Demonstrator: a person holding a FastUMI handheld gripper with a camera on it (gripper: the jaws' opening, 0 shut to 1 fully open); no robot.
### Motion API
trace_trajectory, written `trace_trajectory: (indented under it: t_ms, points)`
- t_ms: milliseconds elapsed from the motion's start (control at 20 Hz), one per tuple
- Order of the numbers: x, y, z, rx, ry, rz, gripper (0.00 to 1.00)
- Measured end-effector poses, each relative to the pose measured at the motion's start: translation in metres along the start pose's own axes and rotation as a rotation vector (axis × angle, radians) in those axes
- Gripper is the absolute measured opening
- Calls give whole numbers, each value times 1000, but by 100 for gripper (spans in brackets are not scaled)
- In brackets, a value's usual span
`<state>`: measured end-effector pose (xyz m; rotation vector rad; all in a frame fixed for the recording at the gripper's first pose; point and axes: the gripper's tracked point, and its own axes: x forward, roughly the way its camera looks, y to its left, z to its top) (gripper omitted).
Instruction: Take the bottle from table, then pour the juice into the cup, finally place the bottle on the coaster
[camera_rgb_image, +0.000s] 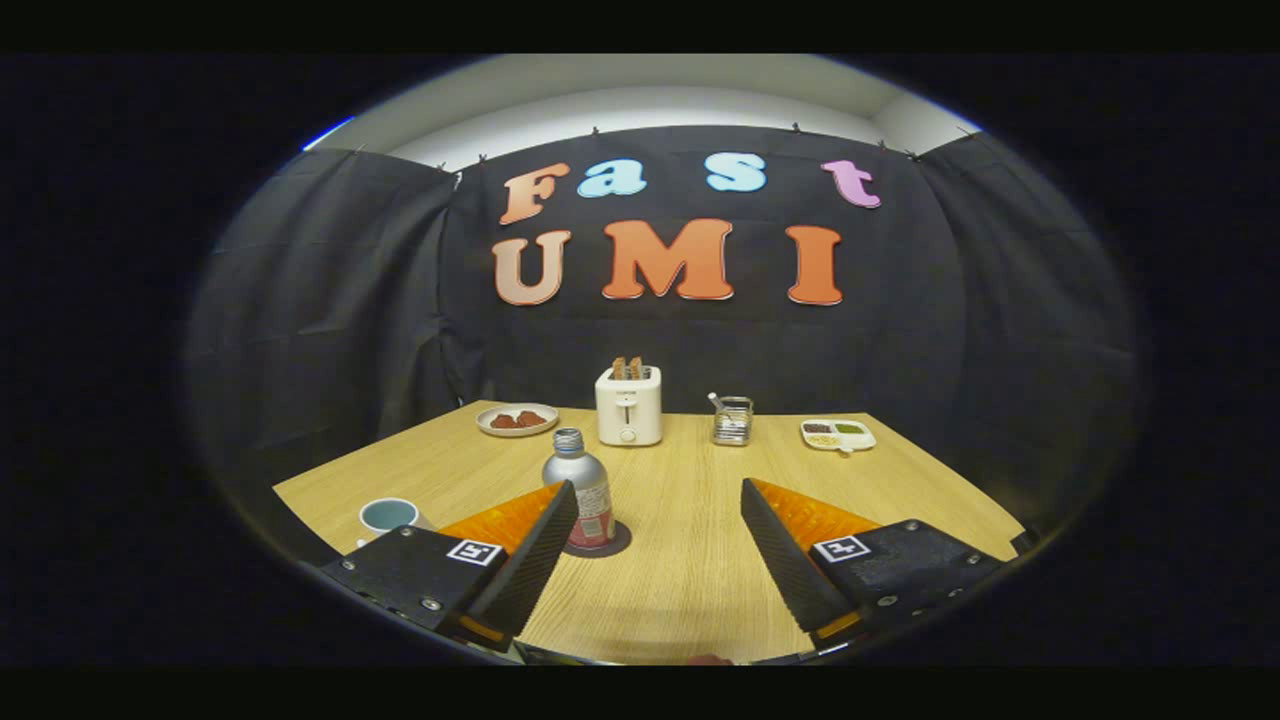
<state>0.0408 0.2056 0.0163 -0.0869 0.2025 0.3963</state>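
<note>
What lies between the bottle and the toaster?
Only bare table, seen in the claw view. The bottle stands on the coaster, nearer than the toaster.

Light wood-grain table (690, 560). Along its far edge, in a row: round pale plate (517, 420) bearing brown pieces, perhaps pastries; white two-slot toaster (629, 405) with toast raised; small glass-and-wire jar (732, 420); white divided dish (838, 434) of dark and green bits.

Hand-held gripper (660, 490): screwed mounts, square markers
</note>
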Motion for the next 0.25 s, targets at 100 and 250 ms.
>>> trace_trajectory:
  t_ms: [100, 250]
  points:
    - [-14, -11, 1, -12, -12, -25, 97]
    - [-32, -19, 1, -15, -24, -42, 97]
